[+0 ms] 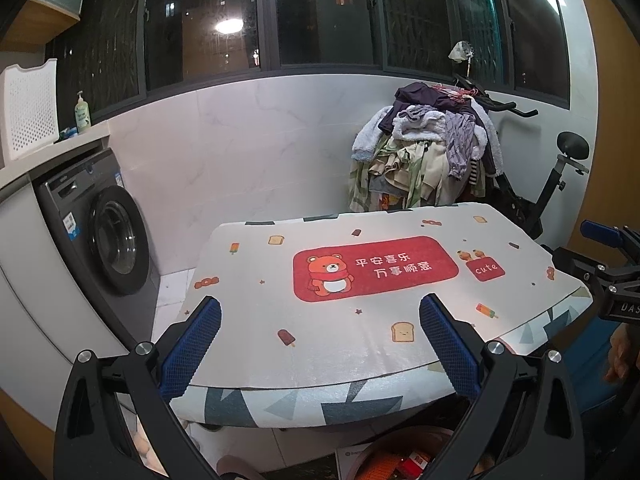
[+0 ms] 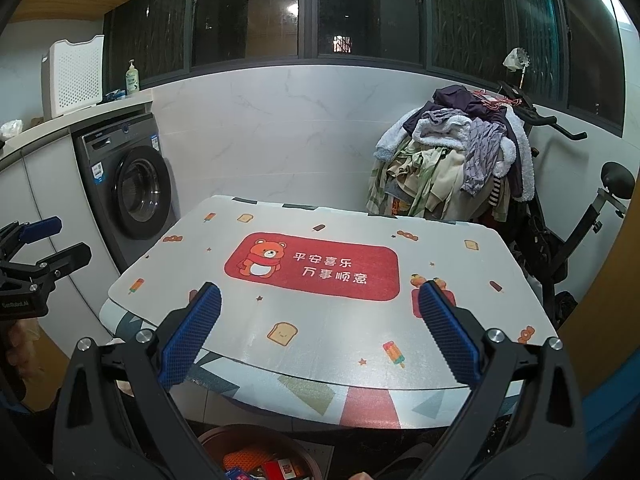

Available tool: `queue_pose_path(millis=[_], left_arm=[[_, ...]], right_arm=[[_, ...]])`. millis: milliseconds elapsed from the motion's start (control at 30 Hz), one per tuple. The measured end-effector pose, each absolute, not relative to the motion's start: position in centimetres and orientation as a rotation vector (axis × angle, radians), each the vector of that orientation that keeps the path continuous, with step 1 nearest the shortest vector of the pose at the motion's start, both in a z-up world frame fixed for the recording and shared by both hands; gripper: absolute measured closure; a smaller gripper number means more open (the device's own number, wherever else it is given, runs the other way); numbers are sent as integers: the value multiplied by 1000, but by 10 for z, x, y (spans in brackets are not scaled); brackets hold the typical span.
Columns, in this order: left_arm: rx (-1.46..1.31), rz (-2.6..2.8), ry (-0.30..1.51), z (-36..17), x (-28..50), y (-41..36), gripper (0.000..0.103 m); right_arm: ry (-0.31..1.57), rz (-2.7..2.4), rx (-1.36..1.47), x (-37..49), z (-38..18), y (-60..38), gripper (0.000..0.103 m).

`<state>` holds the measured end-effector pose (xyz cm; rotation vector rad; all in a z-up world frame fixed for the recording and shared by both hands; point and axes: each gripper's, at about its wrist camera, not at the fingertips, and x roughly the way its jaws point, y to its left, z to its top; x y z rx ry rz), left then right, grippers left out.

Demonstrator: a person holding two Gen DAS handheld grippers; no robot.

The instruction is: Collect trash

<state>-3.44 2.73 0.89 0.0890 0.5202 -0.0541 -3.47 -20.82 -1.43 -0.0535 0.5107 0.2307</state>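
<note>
My left gripper (image 1: 320, 304) is open above the near edge of a table mat (image 1: 248, 280), with nothing between its blue pads. My right gripper (image 2: 320, 289) is also open and empty over the same mat (image 2: 320, 332), which carries a red bear label and small printed snacks. Each gripper shows in the other's view: the right gripper (image 1: 580, 246) at the table's right side, the left gripper (image 2: 60, 240) at its left side. Below the table's front edge stands a round bin (image 1: 360, 452) (image 2: 208, 440) holding orange and red wrappers.
A grey washing machine (image 1: 108, 240) sits under a counter at the left, with a white basket (image 1: 28, 116) and a soap bottle (image 1: 83, 114) on top. A pile of clothes (image 1: 424, 148) hangs on an exercise bike (image 1: 560, 184) behind the table. A hand (image 1: 618, 356) shows at the right.
</note>
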Motion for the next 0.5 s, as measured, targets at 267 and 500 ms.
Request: queue_pose_path(millis=[267,500], left_arm=[[106,-57,508,10,-36,24,6],[104,-98,516,11,-35,22,6]], right_arm=[[513,229,-54,-36,-16,-208,6],[518,229,-54,-37,-20,-206,6]])
